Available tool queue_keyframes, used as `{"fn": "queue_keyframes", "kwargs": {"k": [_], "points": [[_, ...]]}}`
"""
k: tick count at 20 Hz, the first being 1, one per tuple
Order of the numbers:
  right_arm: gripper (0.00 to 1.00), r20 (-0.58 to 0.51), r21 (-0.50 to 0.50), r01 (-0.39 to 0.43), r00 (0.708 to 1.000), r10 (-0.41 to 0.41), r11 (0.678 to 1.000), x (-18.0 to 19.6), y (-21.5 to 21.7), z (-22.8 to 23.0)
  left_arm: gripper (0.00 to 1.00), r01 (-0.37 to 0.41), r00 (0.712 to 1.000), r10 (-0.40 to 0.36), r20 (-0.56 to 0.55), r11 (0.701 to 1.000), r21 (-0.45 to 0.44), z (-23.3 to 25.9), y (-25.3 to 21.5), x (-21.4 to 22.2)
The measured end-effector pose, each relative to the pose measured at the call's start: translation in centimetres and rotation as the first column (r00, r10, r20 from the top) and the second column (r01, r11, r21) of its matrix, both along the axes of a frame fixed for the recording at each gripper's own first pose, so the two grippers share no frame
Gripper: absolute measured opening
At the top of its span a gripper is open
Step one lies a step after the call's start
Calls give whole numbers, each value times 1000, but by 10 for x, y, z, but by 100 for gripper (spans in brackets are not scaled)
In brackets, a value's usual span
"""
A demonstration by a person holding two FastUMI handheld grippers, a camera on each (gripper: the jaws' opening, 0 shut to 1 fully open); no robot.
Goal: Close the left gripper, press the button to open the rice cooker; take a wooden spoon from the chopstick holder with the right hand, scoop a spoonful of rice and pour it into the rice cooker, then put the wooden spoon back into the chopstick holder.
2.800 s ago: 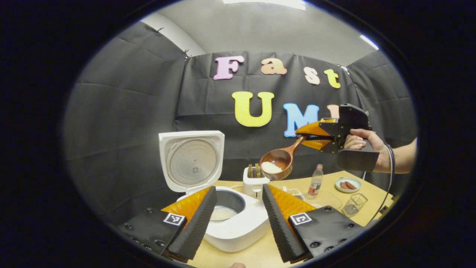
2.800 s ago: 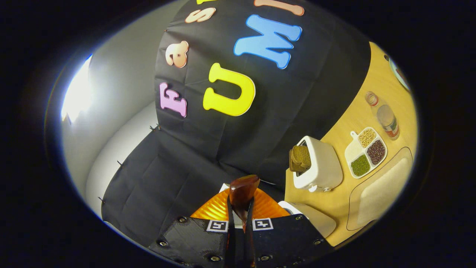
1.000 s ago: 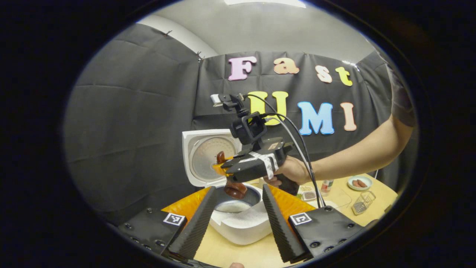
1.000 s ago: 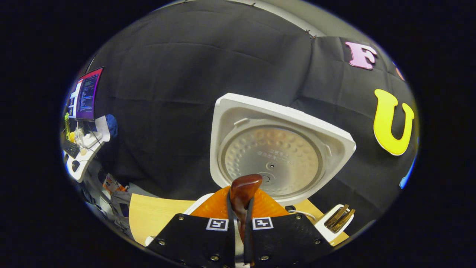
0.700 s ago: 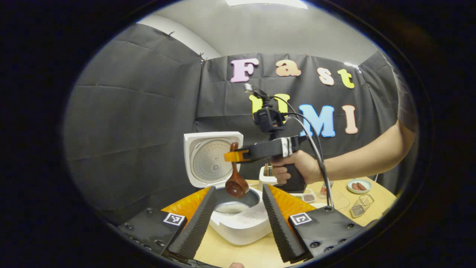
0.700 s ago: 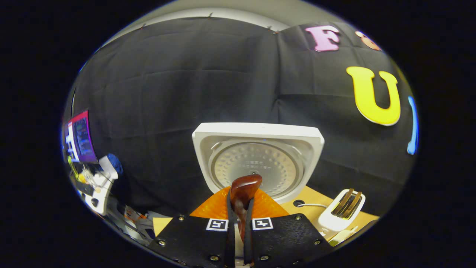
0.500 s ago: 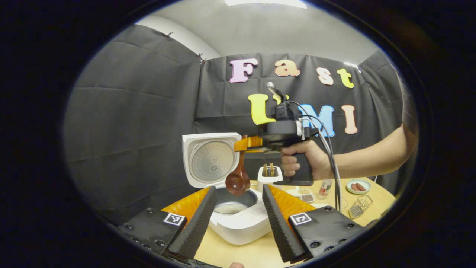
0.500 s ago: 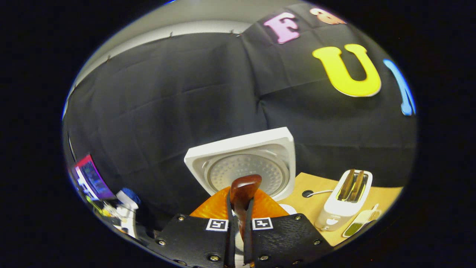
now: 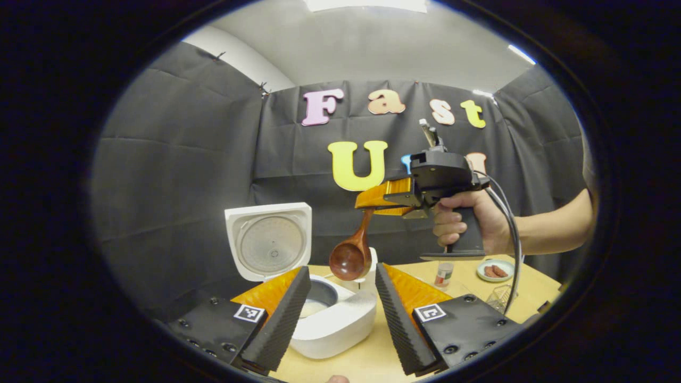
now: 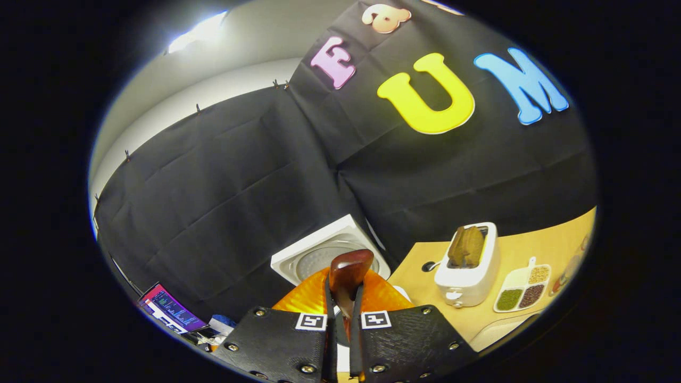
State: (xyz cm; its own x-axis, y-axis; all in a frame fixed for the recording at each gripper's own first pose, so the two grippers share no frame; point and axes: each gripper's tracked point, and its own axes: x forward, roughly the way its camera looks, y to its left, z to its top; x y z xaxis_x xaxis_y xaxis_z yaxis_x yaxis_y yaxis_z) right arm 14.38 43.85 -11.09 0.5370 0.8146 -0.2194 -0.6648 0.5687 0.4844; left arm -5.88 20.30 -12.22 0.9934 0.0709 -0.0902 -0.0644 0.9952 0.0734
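Observation:
The white rice cooker (image 9: 340, 324) stands with its lid (image 9: 267, 240) up, and pale rice lies in its pot (image 9: 313, 304). My left gripper (image 9: 341, 277) is open just in front of the cooker, one finger on each side of it. A hand holds my right gripper (image 9: 372, 205) above and to the right of the pot, shut on the handle of the wooden spoon (image 9: 349, 258). The spoon's bowl hangs downward with its back facing me. In the right gripper view my right gripper (image 10: 340, 298) clamps the spoon handle (image 10: 347, 274) in front of the cooker lid (image 10: 319, 254).
Behind the cooker stands a white toaster (image 10: 468, 268) with bread in it, and a divided dish of beans (image 10: 524, 290) lies beside it. A small bottle (image 9: 442, 273), a plate with sausages (image 9: 495, 270) and a wire basket (image 9: 500, 299) sit at the right of the wooden table (image 9: 367, 361).
The spoon held rice 2.8 s ago, then tipped over the pot. Since then my right gripper has risen and swung right, away from the pot. The left gripper stays open.

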Motion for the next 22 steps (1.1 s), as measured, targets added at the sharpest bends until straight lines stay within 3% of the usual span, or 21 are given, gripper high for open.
{"fn": "queue_keyframes", "kwargs": {"k": [5,11,18,22], "points": [[9,-32,19,121,992,-120,992,2,-82,12,87,44,999,-44,-10,999,-9,-6,-28,16],[9,-41,4,273,961,-272,962,7,-172,19,88,43,999,-42,15,999,-26,-4,-43,31],[9,-40,-27,457,888,-458,889,11,-291,6,89,76,997,-77,-27,997,-28,-20,-62,38],[9,-29,-93,560,825,-564,823,5,-354,-18,89,77,997,-77,-22,997,-26,-17,-65,44]]}}
